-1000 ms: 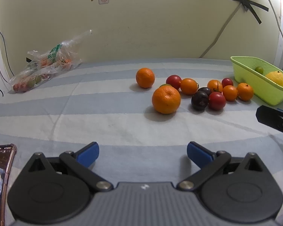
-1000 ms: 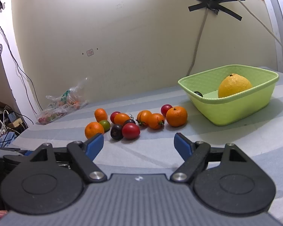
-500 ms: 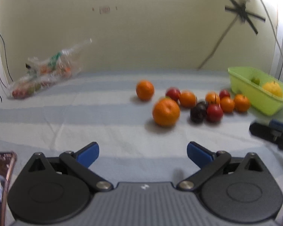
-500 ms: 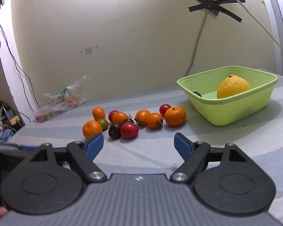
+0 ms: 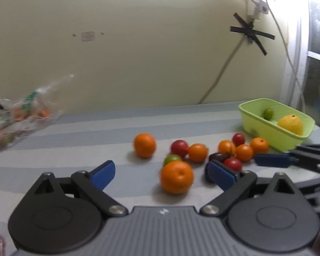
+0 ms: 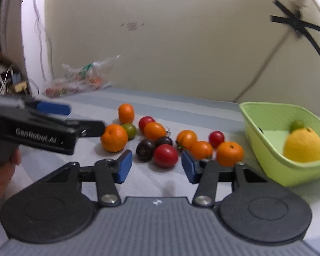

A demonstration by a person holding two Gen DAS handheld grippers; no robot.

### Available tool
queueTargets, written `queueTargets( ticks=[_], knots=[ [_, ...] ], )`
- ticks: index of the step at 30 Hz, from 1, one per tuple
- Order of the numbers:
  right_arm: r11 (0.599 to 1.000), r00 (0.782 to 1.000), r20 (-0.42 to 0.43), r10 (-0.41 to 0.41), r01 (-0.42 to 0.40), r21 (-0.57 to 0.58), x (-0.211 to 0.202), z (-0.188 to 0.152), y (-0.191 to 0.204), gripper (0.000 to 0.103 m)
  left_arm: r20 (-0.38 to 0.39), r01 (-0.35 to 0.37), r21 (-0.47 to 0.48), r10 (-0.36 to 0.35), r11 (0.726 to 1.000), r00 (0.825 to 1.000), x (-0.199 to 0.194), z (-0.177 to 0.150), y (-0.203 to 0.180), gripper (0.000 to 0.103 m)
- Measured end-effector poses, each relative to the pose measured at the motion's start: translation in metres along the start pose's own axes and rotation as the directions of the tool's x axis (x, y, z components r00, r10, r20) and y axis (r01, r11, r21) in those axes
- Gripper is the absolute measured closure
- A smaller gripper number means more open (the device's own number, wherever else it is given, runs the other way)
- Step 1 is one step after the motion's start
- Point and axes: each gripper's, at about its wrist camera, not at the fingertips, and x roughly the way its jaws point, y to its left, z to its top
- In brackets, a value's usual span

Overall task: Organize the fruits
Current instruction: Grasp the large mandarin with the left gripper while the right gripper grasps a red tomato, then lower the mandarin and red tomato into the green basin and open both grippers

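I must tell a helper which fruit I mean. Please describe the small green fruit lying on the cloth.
Find the lime-green basket at the right. Left of it a cluster of fruit lies on the striped cloth. The small green fruit lies at its left end, touching a big orange; every other one there is orange, red or dark.

Pale yellow wall [image 5: 149,53] behind. Striped blue-and-white cloth [image 5: 74,132] covers the surface. Black tape cross [image 5: 250,34] at 1 o'clock, cable [image 5: 221,72] hanging below. Window frame [image 5: 305,64] at 3 o'clock, bright glare overhead.

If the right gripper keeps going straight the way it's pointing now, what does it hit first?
Most likely the red plum: it lies dead ahead of the right gripper, whose jaws are closing with nothing between them yet. A dark plum sits just left; depth is hard to judge.
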Motion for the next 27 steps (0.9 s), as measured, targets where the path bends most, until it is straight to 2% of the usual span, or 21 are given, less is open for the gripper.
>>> queueTargets(
  ticks=[3,4,8,9,10,12,13,17,20,24,27],
  knots=[
    [0.999,0.999,-0.018,-0.026,0.026,-0.040,0.011,0.001,0.001,0.050,-0.047,0.047,0.008,-0.047,0.999,0.998,0.014,0.005,-0.003,0.026],
    [0.999,0.999,-0.026,-0.026,0.025,-0.035,0.014,0.001,-0.001,0.050,-0.062,0.050,0.014,-0.049,0.999,0.997,0.019,0.005,-0.005,0.034],
    [1.000,0.998,-0.058,-0.018,0.017,-0.022,0.025,0.003,-0.008,0.050,-0.130,0.059,-0.009,-0.060,0.998,0.990,0.037,0.001,-0.007,0.051],
    [1.000,0.998,-0.067,-0.016,0.015,-0.024,0.028,0.003,-0.009,0.050,-0.145,0.061,-0.020,-0.063,0.998,0.987,0.040,-0.001,-0.006,0.060],
    [1.000,0.997,-0.080,-0.016,0.014,-0.027,0.031,0.003,-0.009,0.052,-0.152,0.057,-0.033,-0.061,0.998,0.987,0.042,-0.004,-0.005,0.060],
    [1.000,0.994,-0.108,-0.003,0.000,-0.025,0.035,0.001,-0.009,0.067,-0.141,0.051,-0.039,-0.056,0.998,0.988,0.037,-0.007,-0.006,0.061],
    [1.000,0.995,-0.100,-0.005,0.003,-0.023,0.034,0.002,-0.009,0.071,-0.139,0.049,-0.041,-0.055,0.998,0.989,0.033,-0.008,-0.007,0.061],
    [1.000,0.996,-0.086,0.019,-0.018,0.012,0.019,-0.004,-0.010,0.071,-0.145,0.103,-0.082,-0.114,0.991,0.983,0.014,-0.015,-0.008,0.061],
    [1.000,0.999,-0.035,0.003,-0.003,0.008,-0.001,-0.012,-0.007,0.072,-0.125,0.156,-0.053,-0.161,0.986,0.979,0.005,-0.010,-0.022,0.061],
    [0.995,0.994,0.062,-0.092,0.091,0.028,-0.029,-0.012,-0.019,0.071,-0.090,0.223,-0.021,-0.224,0.975,0.970,0.006,0.012,-0.050,0.061],
    [0.981,0.971,0.142,-0.193,0.189,0.041,-0.048,-0.011,-0.037,0.071,-0.059,0.261,0.034,-0.259,0.965,0.964,0.015,0.033,-0.077,0.061]
  ],
)
